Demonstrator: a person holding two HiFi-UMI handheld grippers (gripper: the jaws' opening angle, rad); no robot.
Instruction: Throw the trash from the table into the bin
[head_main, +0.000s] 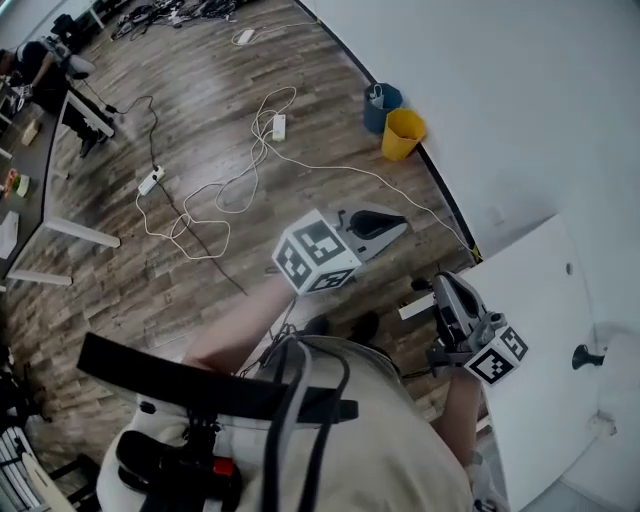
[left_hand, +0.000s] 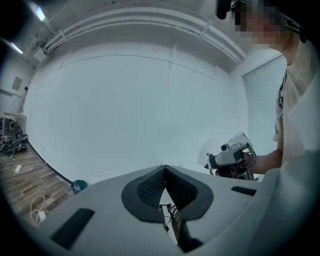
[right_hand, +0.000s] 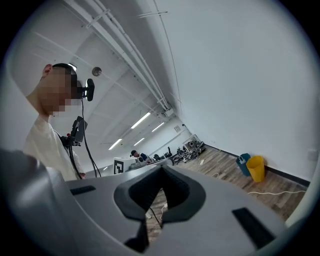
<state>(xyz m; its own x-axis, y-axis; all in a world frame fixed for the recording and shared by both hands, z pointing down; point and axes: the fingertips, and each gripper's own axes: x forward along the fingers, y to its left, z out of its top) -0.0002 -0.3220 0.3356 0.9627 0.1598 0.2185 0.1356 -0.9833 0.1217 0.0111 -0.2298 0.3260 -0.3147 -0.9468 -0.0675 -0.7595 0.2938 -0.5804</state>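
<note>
Wood floor spreads underfoot, white cables looping over it. Yellow bin and blue bin stand side by side against the wall, well apart from both tongs. Left tongs and right tongs are each pressed together, pinching nothing.

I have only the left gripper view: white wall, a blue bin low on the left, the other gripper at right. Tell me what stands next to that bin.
Observer: A yellow bin stands right beside the blue bin, both on the wood floor against the wall.
Operator: Report the right gripper's jaws; I see it only from the side.
Observer: The right gripper has its jaws together, with nothing between them.
</note>
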